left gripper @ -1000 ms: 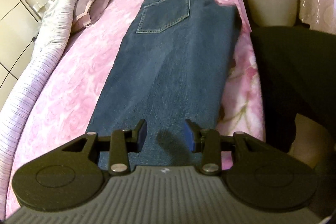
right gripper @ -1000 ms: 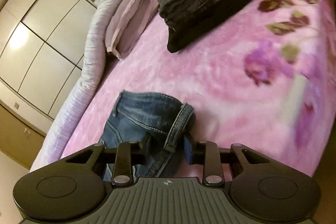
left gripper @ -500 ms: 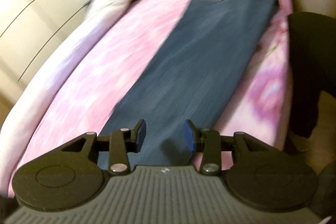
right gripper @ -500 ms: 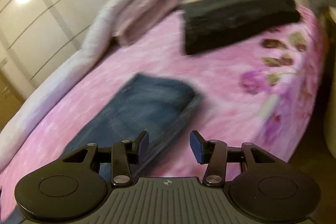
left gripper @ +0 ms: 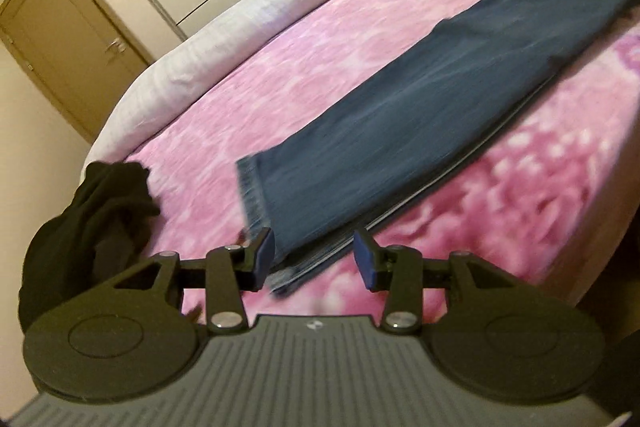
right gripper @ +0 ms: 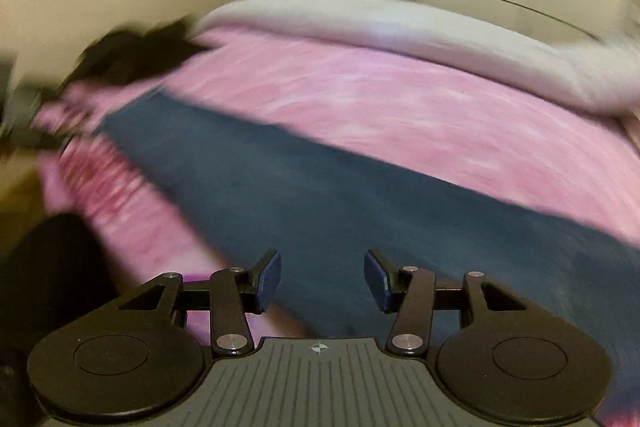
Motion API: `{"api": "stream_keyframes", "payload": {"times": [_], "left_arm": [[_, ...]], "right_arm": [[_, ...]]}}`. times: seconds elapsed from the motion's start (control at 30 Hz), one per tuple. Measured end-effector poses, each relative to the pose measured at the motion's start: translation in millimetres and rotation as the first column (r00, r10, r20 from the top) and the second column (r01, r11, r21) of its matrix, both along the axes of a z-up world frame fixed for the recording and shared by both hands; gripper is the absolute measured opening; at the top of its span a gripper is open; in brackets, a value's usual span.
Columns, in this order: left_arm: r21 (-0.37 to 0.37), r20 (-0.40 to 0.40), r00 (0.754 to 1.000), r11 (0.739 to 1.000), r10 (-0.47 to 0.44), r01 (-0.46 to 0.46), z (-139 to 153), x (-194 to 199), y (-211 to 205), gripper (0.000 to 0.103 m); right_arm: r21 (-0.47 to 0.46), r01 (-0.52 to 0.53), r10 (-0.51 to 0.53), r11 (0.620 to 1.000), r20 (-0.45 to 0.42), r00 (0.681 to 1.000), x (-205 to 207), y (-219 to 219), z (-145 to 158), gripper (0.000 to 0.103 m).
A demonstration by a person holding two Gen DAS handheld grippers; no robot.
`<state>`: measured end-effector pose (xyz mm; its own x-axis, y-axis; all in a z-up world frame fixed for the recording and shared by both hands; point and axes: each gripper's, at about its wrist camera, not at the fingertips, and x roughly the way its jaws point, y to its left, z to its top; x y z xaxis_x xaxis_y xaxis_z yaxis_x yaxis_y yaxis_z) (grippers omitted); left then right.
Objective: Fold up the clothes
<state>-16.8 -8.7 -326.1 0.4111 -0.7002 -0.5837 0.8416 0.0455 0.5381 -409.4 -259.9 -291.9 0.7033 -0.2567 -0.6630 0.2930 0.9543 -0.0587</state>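
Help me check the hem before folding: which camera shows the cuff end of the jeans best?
The left wrist view: the frayed cuff of the jeans lies just ahead of the open left tongs. The right wrist view is motion-blurred and shows only a dark blue band of denim, its cuff indistinct.

A pair of dark blue denim jeans (left gripper: 420, 123) lies stretched out flat on the pink bed, folded lengthwise so one leg rests on top of the other, the layered edges showing along the side nearer the bed's edge. The frayed, lighter hem end (left gripper: 252, 195) lies at the near end in the left wrist view, and the waist with a stitched back pocket lies at the far end. In the blurred right wrist view the same jeans (right gripper: 340, 195) run as a long blue band across the bed.
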Motion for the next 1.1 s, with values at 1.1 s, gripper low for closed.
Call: {"api": "stream_keyframes", "payload": {"times": [1.1], "left_arm": [[-0.086, -0.087, 0.977, 0.976, 0.193, -0.201, -10, 94, 56, 0.051]], "right_arm": [[-0.645, -0.471, 0.419, 0.602, -0.247, 0.874, 356, 217, -118, 0.045]]}}
